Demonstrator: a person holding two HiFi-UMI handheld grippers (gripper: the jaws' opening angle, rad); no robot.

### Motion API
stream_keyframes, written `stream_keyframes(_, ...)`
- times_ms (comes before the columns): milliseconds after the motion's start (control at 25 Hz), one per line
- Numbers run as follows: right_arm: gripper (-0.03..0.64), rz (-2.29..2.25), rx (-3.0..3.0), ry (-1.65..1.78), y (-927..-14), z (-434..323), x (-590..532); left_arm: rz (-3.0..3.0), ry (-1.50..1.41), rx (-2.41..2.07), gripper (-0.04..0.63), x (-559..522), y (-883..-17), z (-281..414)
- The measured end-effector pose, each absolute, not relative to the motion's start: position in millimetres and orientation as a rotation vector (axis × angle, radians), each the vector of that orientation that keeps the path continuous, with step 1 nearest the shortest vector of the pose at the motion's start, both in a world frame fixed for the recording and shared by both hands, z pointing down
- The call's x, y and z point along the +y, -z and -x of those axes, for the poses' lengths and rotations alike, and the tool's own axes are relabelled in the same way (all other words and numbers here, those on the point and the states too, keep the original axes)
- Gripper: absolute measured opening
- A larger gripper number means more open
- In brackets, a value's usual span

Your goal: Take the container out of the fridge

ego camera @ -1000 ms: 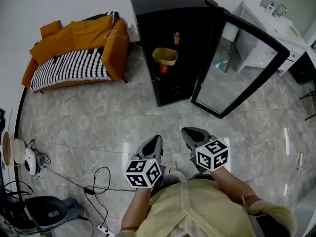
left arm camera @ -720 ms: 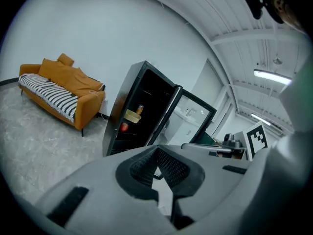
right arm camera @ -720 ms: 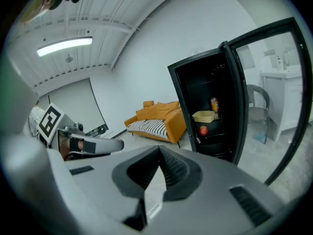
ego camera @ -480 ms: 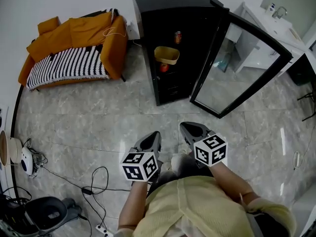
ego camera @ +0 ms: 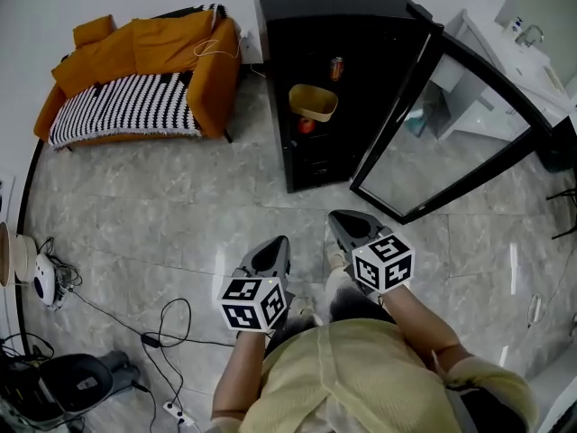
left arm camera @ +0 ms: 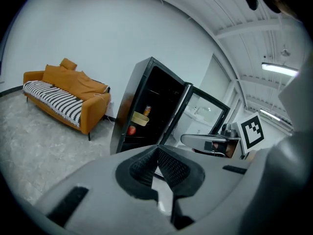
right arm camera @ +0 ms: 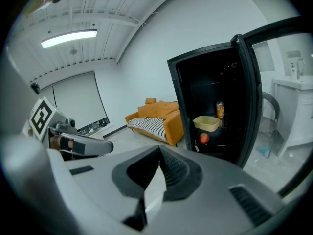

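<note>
A pale yellow container (ego camera: 313,103) sits on a shelf inside the open black fridge (ego camera: 315,25); it also shows as the container (left arm camera: 140,118) in the left gripper view and the container (right arm camera: 206,123) in the right gripper view. A can (ego camera: 337,67) stands on the shelf behind it and a red apple (ego camera: 306,125) lies below. My left gripper (ego camera: 273,250) and right gripper (ego camera: 347,223) are held side by side over the floor, well short of the fridge. Both are shut with nothing between the jaws.
The fridge's glass door (ego camera: 448,132) swings open to the right. An orange sofa (ego camera: 135,75) with a striped throw stands at the left of the fridge. Cables (ego camera: 167,323) and a power strip lie on the floor at lower left. A white sink unit (ego camera: 532,52) is at the far right.
The view has shifted closer to the fridge, which now sits slightly higher and larger. Both grippers stay shut and side by side.
</note>
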State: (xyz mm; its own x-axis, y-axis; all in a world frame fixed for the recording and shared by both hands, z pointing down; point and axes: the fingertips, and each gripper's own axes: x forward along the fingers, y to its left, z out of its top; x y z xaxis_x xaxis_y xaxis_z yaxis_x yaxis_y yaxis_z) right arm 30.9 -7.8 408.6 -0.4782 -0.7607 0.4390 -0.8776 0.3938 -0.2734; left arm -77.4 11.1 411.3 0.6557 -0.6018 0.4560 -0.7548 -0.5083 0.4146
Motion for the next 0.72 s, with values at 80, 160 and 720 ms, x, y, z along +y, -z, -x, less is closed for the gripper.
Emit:
stream_keyframes(80,0.028,-1.420,-2.416,-0.682,-411.3,-37.4,-19.8,-2.272,-0.337,-1.061,0.020,0.5,-414.6,69.8)
stream_keyframes(160,0.028,-1.399,-2.417,-0.674,-414.8,-44.6,-33.6,-2.270,-0.335,-1.077,0.020,-12.8,-416.8,61.4)
stream_keyframes(720,0.028,-1.277,-2.397,-0.635,-447.8,-84.7,-107.3,-2.207,-0.379,-1.095,0.020,-79.3,-447.1,9.3)
